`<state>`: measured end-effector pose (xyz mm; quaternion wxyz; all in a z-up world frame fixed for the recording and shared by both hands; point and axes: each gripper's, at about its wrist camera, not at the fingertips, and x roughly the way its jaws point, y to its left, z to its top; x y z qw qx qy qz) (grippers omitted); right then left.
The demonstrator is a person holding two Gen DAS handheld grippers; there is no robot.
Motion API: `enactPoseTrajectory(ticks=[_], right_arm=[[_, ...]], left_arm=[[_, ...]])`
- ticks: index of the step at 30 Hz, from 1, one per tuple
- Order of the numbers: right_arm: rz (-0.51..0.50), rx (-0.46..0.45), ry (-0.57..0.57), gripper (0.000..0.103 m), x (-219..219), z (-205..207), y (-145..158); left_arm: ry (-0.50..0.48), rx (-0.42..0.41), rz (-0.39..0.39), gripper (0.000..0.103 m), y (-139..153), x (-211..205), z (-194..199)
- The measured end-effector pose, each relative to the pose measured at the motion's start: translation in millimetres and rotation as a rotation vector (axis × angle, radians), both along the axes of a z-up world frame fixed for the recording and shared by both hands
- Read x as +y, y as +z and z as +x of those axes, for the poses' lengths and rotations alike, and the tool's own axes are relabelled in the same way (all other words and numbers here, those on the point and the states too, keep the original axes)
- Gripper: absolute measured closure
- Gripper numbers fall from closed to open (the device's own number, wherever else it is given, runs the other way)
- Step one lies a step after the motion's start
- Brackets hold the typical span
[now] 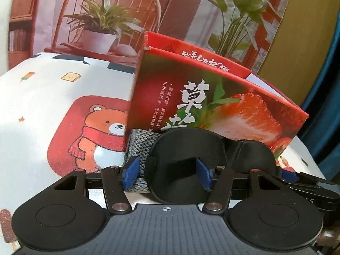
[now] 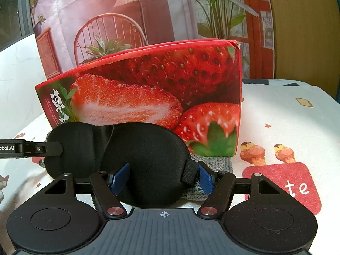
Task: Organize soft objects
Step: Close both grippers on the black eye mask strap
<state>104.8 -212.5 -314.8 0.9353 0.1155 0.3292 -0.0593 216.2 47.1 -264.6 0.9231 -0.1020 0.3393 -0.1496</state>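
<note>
The sleep mask lies on the printed tablecloth just in front of the strawberry box, its long axis running side to side along the box's face, with a grey knitted strap under it. Each gripper straddles one end — the left gripper has its blue pads around the left eye cup, the right gripper around the right cup by the strap loop. Both stand half spread; whether either pinches the mask, I cannot tell. Neither hand is clearly nearer.
</note>
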Motion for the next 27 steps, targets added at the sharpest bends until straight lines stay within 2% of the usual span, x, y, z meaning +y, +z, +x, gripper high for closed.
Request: enactPoseTrajectory(ticks=[3, 7, 13, 15, 21, 27], right_arm=[[0.001, 0.000, 0.000, 0.038, 0.0, 0.2, 0.1], [0.003, -0.004, -0.001, 0.038, -0.3, 0.2, -0.8], [0.022, -0.009, 0.010, 0.037, -2.1, -0.8, -2.2], [0.028, -0.015, 0.007, 0.038, -3.2, -2.1, -1.4], [0.028, -0.046, -0.004, 0.047, -4.6, -8.5, 1.9], [0.026, -0.106, 0.013, 0.064, -0.8, -21.4, 11.8]], left_arm=[[-0.035, -0.010, -0.019, 0.042, 1.7, -4.2, -3.0], [-0.080, -0.042, 0.014, 0.042, 2.3, -16.7, -13.1], [-0.066, -0.007, 0.018, 0.045, -9.2, -19.4, -18.6], [-0.068, -0.021, 0.034, 0.047, -8.5, -21.1, -22.1], [-0.069, -0.056, 0.020, 0.053, -4.7, -19.9, -32.3], [-0.080, -0.110, 0.039, 0.062, 2.5, -20.2, -44.6]])
